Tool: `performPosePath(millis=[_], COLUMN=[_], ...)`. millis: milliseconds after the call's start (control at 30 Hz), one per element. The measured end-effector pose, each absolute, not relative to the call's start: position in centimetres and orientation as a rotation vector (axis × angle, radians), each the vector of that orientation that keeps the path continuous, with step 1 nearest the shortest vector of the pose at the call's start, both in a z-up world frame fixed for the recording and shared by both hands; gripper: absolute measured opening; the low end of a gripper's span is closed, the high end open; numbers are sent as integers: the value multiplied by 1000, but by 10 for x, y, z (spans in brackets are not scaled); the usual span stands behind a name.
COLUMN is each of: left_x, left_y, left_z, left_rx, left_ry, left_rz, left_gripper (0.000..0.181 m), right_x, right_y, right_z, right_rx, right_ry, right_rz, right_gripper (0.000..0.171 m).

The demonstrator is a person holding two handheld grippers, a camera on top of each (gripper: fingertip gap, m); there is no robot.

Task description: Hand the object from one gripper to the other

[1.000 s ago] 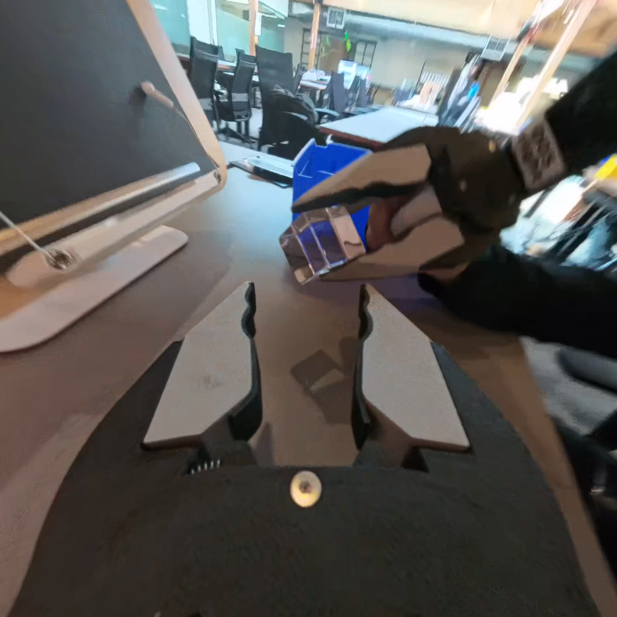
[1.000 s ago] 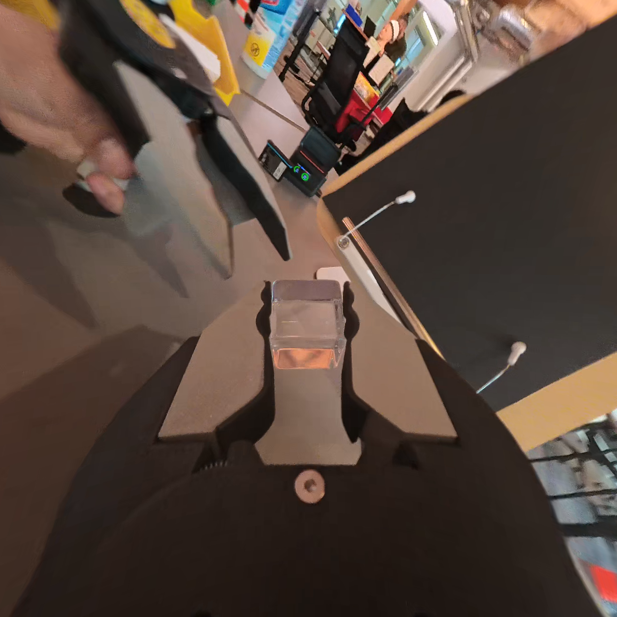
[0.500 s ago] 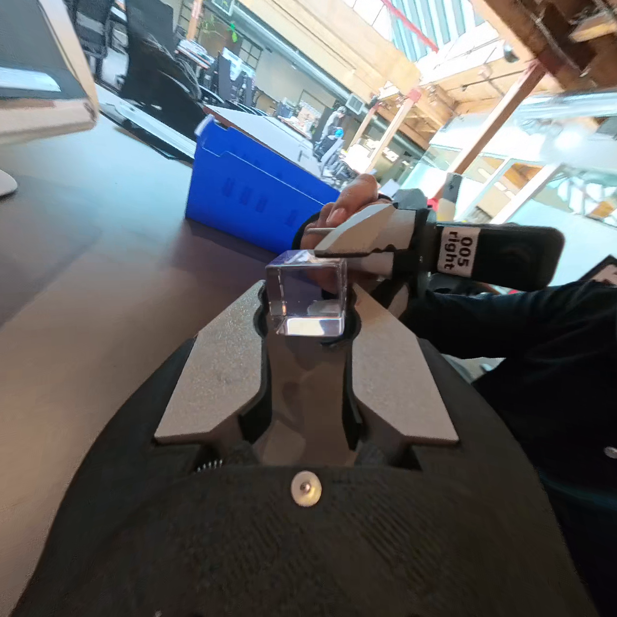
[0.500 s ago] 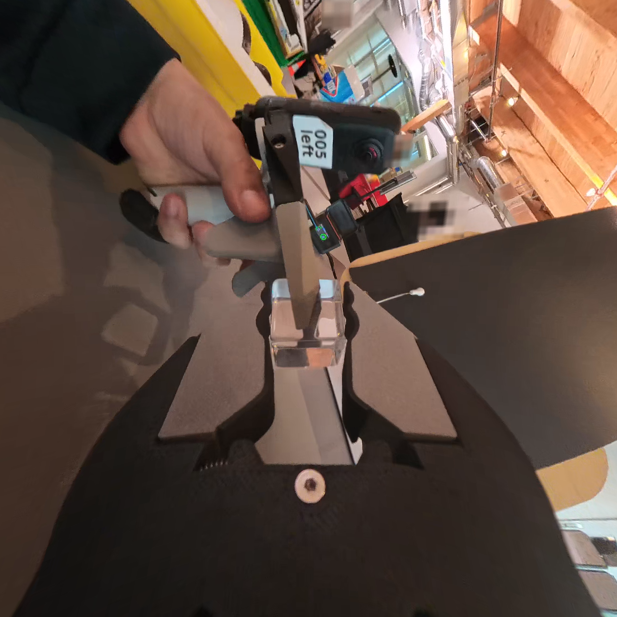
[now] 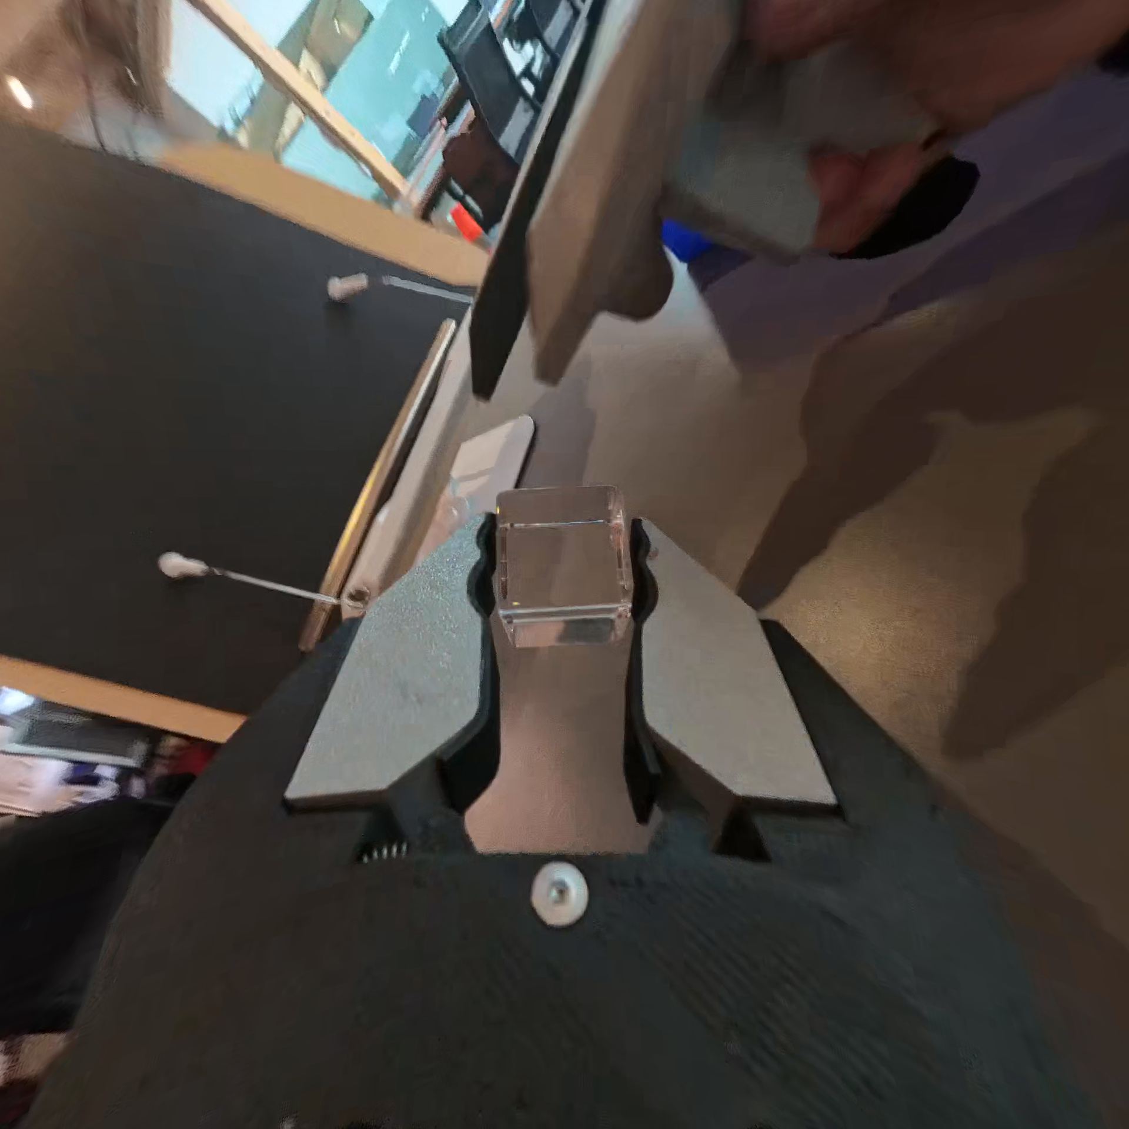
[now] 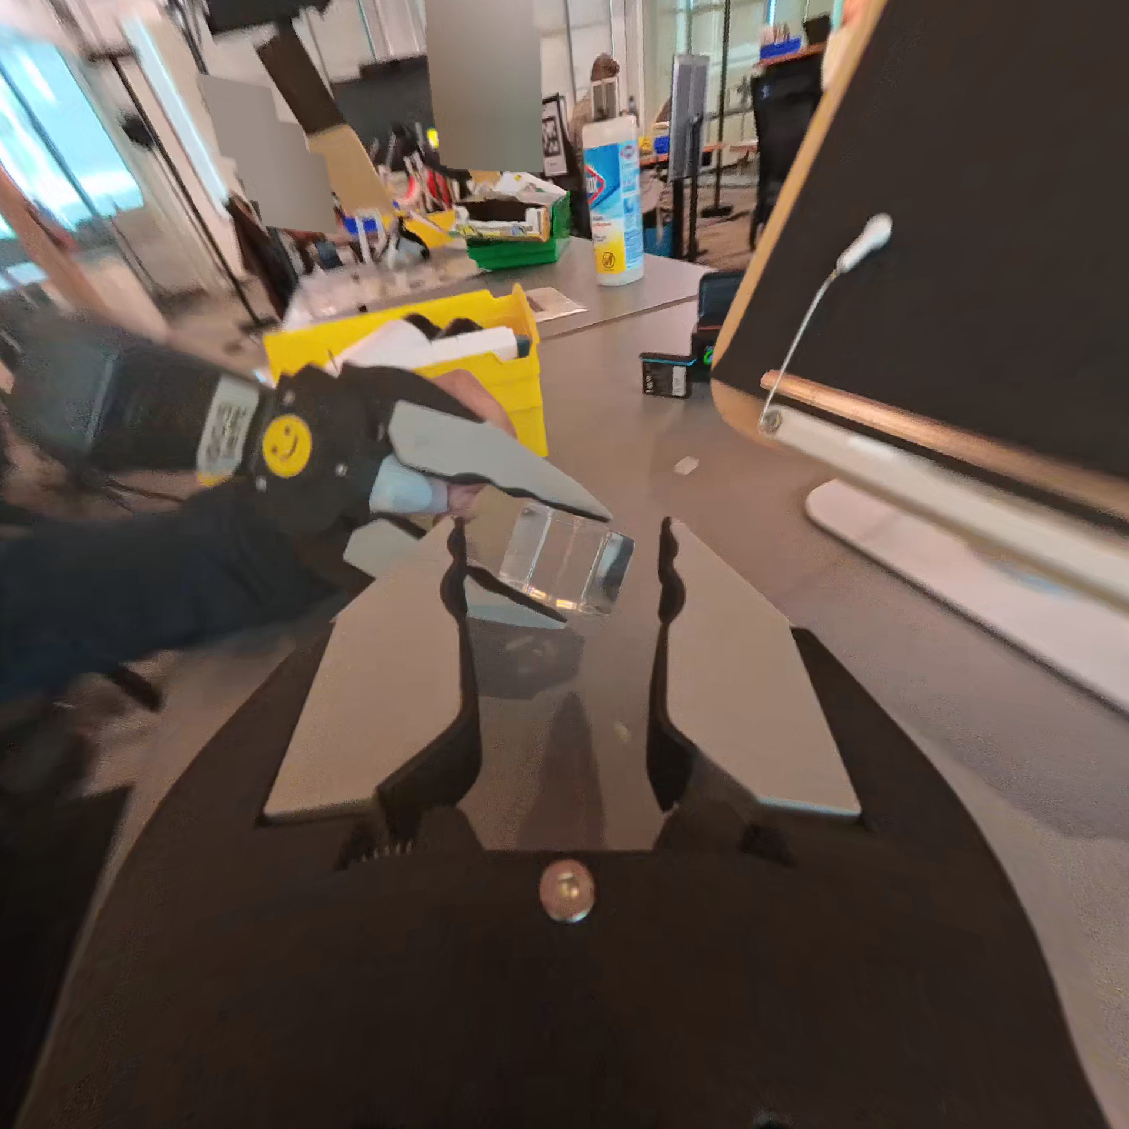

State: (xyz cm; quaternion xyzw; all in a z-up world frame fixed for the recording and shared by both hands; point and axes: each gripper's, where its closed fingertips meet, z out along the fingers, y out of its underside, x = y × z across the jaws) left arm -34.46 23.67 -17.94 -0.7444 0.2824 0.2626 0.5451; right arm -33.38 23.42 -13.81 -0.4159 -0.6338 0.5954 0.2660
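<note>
The left gripper point(image 5: 562, 568) is clenched on one clear cube point(image 5: 563, 580), pinched between its two fingertips above the table point(image 5: 886, 550). The right gripper point(image 6: 559, 571) is spread wide and grips nothing; the cube sits just beyond its tips at 12 o'clock. In the left wrist view the right gripper shows blurred at 1 o'clock, probably clear of the cube. One yellow bin point(image 6: 489, 366) stands at 11 o'clock, one black board point(image 6: 977, 214) at 2 o'clock.

Cube point(image 5: 562, 565) between left claw point(image 5: 561, 553) fingers
</note>
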Motion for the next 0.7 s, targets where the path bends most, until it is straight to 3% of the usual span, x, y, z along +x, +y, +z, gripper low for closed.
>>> performPosePath(millis=[100, 233, 333, 700], left_x=[-327, -312, -302, -295], left_y=[237, 236, 235, 236], left_z=[-169, -159, -163, -149], left_rx=[-1648, -1551, -1557, -1476], left_ry=[786, 850, 861, 800], left_rz=[734, 784, 698, 697], left_gripper=[41, 42, 41, 41], right_x=[-334, -329, -328, -323], right_y=[231, 216, 205, 205], right_z=[-144, -153, -165, -156], right_rx=[-1254, -1292, -1307, -1259], right_ry=[-1709, -1801, -1890, -1901], right_rz=[1813, 1959, 1936, 1985], right_gripper=[69, 59, 50, 50])
